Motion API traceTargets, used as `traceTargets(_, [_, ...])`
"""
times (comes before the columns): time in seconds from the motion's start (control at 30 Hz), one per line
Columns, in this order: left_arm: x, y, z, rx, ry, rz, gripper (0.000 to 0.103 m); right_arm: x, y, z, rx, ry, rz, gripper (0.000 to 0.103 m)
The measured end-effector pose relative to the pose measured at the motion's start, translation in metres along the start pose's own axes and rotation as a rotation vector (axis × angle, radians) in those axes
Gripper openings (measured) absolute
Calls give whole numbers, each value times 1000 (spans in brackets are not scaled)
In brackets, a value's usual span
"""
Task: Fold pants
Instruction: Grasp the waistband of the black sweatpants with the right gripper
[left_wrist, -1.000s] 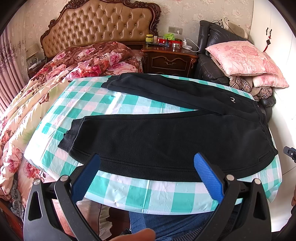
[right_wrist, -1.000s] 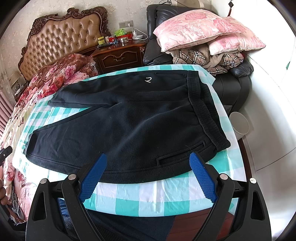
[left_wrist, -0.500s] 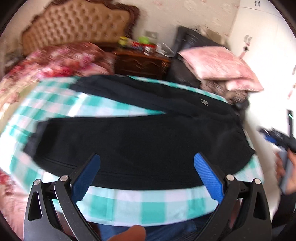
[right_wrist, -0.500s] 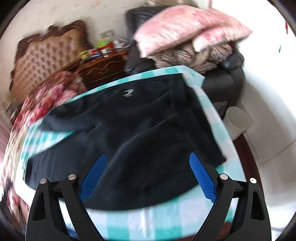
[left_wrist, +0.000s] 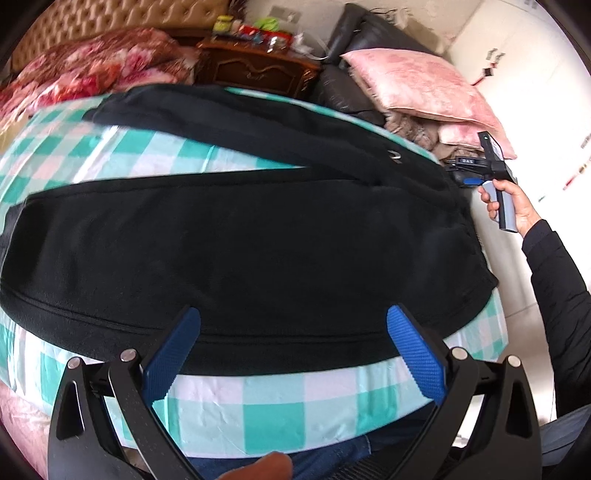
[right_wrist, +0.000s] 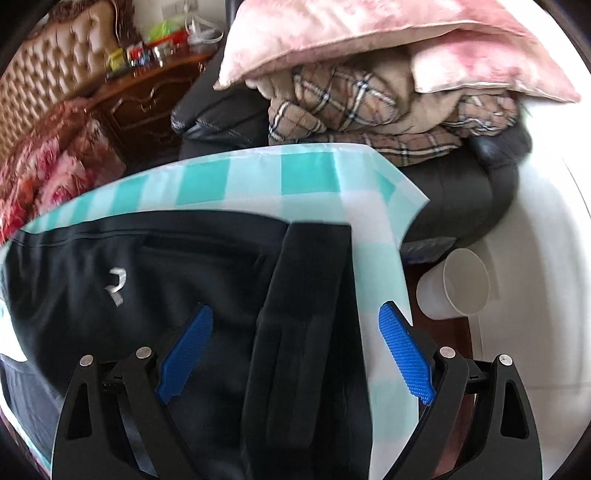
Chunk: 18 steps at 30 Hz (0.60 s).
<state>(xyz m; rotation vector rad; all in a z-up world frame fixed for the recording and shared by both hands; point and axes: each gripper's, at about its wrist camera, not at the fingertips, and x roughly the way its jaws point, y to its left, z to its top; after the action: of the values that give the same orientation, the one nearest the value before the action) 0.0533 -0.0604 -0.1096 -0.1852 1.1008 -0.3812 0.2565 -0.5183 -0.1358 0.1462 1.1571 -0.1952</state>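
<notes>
Black pants (left_wrist: 240, 251) lie spread flat on a teal-and-white checked cloth (left_wrist: 273, 410), legs running left, waistband at the right. My left gripper (left_wrist: 293, 350) hangs open over the near leg's lower edge, nothing between its blue pads. In the right wrist view my right gripper (right_wrist: 295, 354) stands open above the far end of the ribbed waistband (right_wrist: 306, 295), close to the cloth's far right corner (right_wrist: 384, 192). A small silver logo (right_wrist: 116, 286) marks the pants. The left wrist view shows a hand (left_wrist: 513, 206) holding the right gripper (left_wrist: 476, 177) beyond the waistband.
Past the table stand a dark armchair (right_wrist: 454, 192) piled with pink pillows (right_wrist: 369, 40) and a plaid blanket (right_wrist: 354, 107). A white bin (right_wrist: 458, 288) sits on the floor right of the table. A wooden nightstand (left_wrist: 255, 70) and a floral bed (left_wrist: 85, 62) lie behind.
The right gripper has swept from the near side of the pants to the far waistband corner. The left gripper has dropped closer to the near leg and tilted further down.
</notes>
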Motion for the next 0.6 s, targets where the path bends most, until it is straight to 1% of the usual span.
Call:
traceTargets(0.07, [7,11,6,-25,21,15,101,12,-3,10,-19,2,31,88])
traceTargets(0.17, [16,21,12,-58,46,27,101,35,-10,24,-30,43,52,88])
traceTargets(0.23, [21,23,16,-66,58,33,101,45,-14,28,-18,52,75,88])
traceTargets(0.27, [23,24,18,-68,62,37,101,48,-14,29,-13,56,92,76])
traceTargets(0.3, [24,25,19,-67,63,40,101,51,-14,29,-15,70,110,73])
traceTargets(0.33, [26,25,20,-69,66,42,101,51,-13,29,-25,58,112,68])
traceTargets(0.37, [28,25,21,-71,66,45,101,49,-11,28,-43,46,129,57])
traceTargets(0.4, [31,26,23,-76,71,47,101,47,-10,28,-53,42,153,48])
traceTargets(0.43, [34,27,24,-84,77,49,101,42,-7,27,-63,29,156,41])
traceTargets(0.47, [37,27,26,-91,84,44,101,36,-4,26,-74,12,152,37])
traceTargets(0.53, [41,28,29,-100,90,28,101,18,0,24,-85,-39,157,34])
traceTargets(0.6, [41,26,31,-104,84,15,101,-8,4,19,-89,-109,163,33])
